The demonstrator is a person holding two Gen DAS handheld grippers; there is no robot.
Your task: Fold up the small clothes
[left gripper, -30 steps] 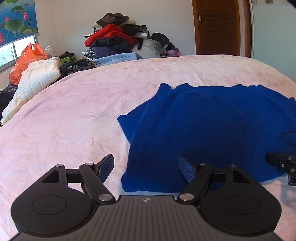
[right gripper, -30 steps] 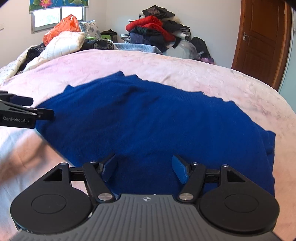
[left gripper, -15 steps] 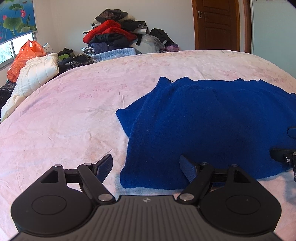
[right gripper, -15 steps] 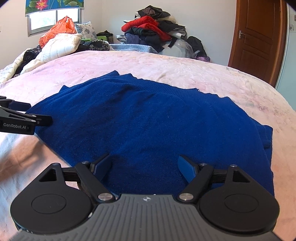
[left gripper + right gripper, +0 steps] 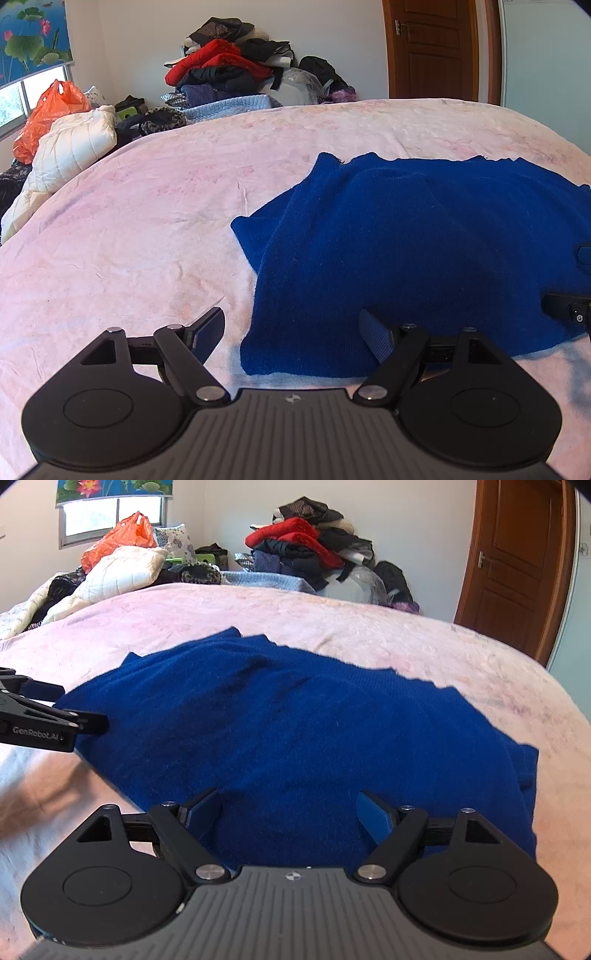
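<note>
Lettering "GenRobot.AI" on left gripper (image 5: 55, 716), blue sweater (image 5: 295, 731)

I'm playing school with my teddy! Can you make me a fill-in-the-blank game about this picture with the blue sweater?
1. The sweater lying on the bed is ____.
2. The bed cover under it is ____.
3. The plastic bag by the window is ____.
4. Both the left claw and the right claw are ____, holding nothing.

Missing words: blue; pink; orange; open
</note>
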